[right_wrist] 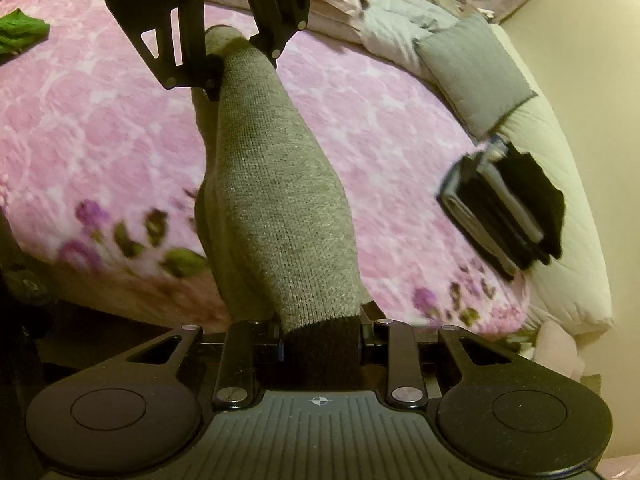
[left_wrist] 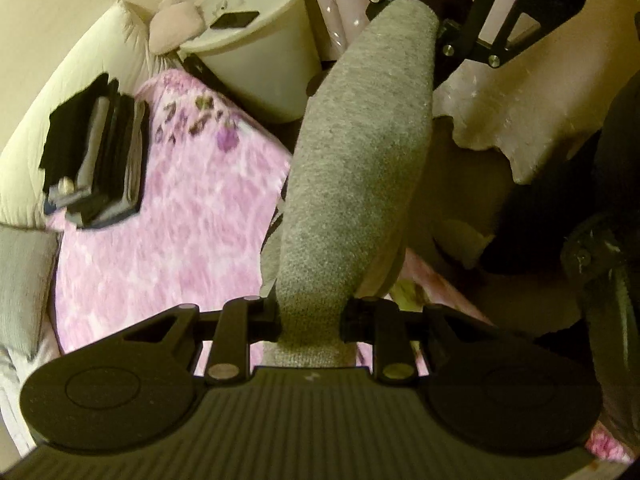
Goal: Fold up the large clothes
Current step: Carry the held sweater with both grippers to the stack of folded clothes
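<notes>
While both grippers are facing each other above the bed, the left gripper [left_wrist: 310,320] fingers are clamping one end of a grey knit garment [left_wrist: 356,168], and the right gripper [right_wrist: 320,340] fingers are pinching its dark cuff end. The garment is stretching taut between them over the pink floral blanket [right_wrist: 400,120]. A stack of folded clothes [right_wrist: 504,216] is lying right of the right fingers.

pink floral blanket [right_wrist: 400,128] | grey pillow [right_wrist: 472,68] | white bin [left_wrist: 260,52] | green cloth [right_wrist: 20,32]
</notes>
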Motion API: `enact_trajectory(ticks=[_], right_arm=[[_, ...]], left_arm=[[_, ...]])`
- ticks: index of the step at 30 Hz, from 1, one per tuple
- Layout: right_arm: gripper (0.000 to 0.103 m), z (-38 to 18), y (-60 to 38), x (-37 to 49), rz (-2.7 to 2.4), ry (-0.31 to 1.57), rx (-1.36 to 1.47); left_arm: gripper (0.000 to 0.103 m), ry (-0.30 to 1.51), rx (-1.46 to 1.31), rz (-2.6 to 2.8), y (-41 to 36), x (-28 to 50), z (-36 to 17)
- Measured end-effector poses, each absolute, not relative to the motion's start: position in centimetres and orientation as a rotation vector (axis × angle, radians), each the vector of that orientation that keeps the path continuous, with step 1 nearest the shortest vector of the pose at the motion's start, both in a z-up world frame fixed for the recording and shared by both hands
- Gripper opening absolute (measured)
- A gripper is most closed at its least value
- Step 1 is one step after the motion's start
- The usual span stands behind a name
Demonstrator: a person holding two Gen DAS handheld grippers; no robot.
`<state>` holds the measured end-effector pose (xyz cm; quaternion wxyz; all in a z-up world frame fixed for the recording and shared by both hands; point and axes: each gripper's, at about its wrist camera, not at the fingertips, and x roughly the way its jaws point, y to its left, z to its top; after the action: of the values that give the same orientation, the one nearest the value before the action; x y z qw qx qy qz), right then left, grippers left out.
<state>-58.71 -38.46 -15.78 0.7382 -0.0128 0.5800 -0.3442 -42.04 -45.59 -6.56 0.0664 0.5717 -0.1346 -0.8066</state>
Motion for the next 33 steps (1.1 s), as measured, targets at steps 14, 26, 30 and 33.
enact_trajectory(ticks=[14,26,30,33], right_arm=[[0.025,-8.9,-50.7,-71.6,-0.777,1.254,-0.138],[0.025,-2.4,-66.6,-73.9,-0.71,1.228,-0.241],[0.025,-0.1,-72.1,-74.4,-0.714,1.211,-0.278],[0.025,1.7,-76.0,-74.9,-0.708,1.196,-0.315]], left_arm=[[0.02,-0.459,1.654,-2.42,-54.9,-56.1,-0.5],[0.02,-0.489,1.568,-2.396,-69.2,-59.4,5.6],[0.02,-0.513,1.54,-2.382,-74.5,-60.3,7.7],[0.02,-0.537,1.507,-2.345,-77.9,-61.0,9.4]])
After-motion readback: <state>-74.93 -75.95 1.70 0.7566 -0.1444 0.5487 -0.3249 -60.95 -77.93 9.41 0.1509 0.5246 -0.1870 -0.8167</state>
